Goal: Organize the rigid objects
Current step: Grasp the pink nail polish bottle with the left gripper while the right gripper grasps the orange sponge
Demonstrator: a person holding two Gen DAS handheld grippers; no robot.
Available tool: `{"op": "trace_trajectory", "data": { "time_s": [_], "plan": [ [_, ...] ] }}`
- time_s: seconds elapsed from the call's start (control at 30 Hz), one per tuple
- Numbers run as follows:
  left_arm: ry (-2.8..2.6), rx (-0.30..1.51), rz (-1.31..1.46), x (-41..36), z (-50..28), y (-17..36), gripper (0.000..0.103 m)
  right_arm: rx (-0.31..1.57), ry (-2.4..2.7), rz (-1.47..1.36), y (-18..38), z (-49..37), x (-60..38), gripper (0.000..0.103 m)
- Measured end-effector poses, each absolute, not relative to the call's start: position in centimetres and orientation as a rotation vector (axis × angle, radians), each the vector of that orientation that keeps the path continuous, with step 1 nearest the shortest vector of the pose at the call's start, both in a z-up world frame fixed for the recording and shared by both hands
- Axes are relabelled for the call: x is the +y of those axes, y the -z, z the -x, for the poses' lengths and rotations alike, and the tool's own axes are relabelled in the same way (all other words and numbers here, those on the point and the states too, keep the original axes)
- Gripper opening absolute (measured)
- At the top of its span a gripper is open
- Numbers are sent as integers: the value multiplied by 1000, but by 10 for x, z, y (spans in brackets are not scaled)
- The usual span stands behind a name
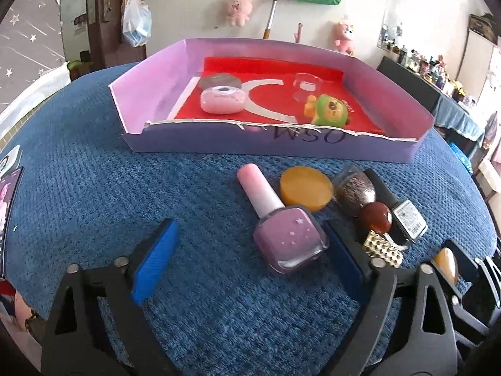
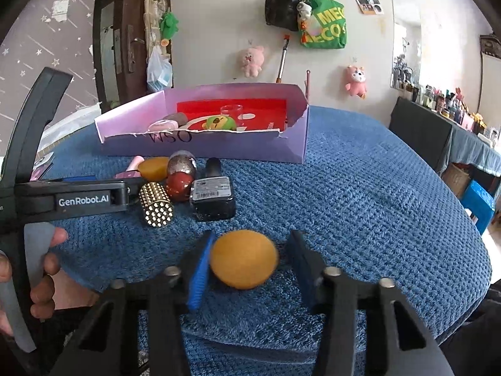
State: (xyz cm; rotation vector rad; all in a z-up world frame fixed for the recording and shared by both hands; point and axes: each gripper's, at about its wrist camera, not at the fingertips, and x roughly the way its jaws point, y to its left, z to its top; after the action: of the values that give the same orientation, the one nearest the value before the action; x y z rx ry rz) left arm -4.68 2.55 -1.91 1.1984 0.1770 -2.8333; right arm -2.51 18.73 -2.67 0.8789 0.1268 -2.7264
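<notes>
Two grippers set low over a blue knitted tablecloth (image 2: 360, 188)

An orange egg-shaped object (image 2: 244, 258) is flanked by the right gripper (image 2: 247, 266); its left pad touches, the right stands clear. The left gripper (image 1: 250, 263) gapes wide around a lilac square nail-polish bottle (image 1: 286, 235), untouched. At twelve o'clock, a purple cardboard tray (image 1: 250, 147) is seen.

Lilac nail polish bottle (image 1: 283, 225) lies flat beside an amber disc (image 1: 306, 193), before the purple tray (image 1: 250, 147).
</notes>
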Motion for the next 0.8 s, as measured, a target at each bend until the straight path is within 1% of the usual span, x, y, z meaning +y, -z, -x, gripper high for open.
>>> {"op": "trace_trajectory", "data": {
  "time_s": [0.03,0.07,0.1,0.17,0.2,0.27,0.37,0.43,0.63,0.8],
  "plan": [
    [2839,168,-1193,27,45,19,81,129,2724,-876,27,24,187,40],
    [2851,154,-1192,30,43,18,71,136,2725,-873,27,24,186,40],
    [2865,145,-1197,32,41,17,68,148,2726,-871,27,23,185,40],
    [2890,144,-1206,35,39,15,47,150,2722,-869,27,22,185,40],
    [2907,149,-1213,36,38,14,41,145,2714,-869,26,22,184,40],
    [2917,143,-1220,35,37,13,38,146,2706,-864,24,22,183,39],
    [2936,173,-1232,30,35,12,37,135,2697,-848,18,21,183,39],
    [2942,205,-1241,25,33,11,37,113,2686,-841,13,22,183,39],
    [2949,222,-1227,17,29,8,35,20,2615,-840,0,30,182,39],
    [2961,231,-1199,12,25,1,34,3,2575,-813,-12,35,175,39]
  ]
}}
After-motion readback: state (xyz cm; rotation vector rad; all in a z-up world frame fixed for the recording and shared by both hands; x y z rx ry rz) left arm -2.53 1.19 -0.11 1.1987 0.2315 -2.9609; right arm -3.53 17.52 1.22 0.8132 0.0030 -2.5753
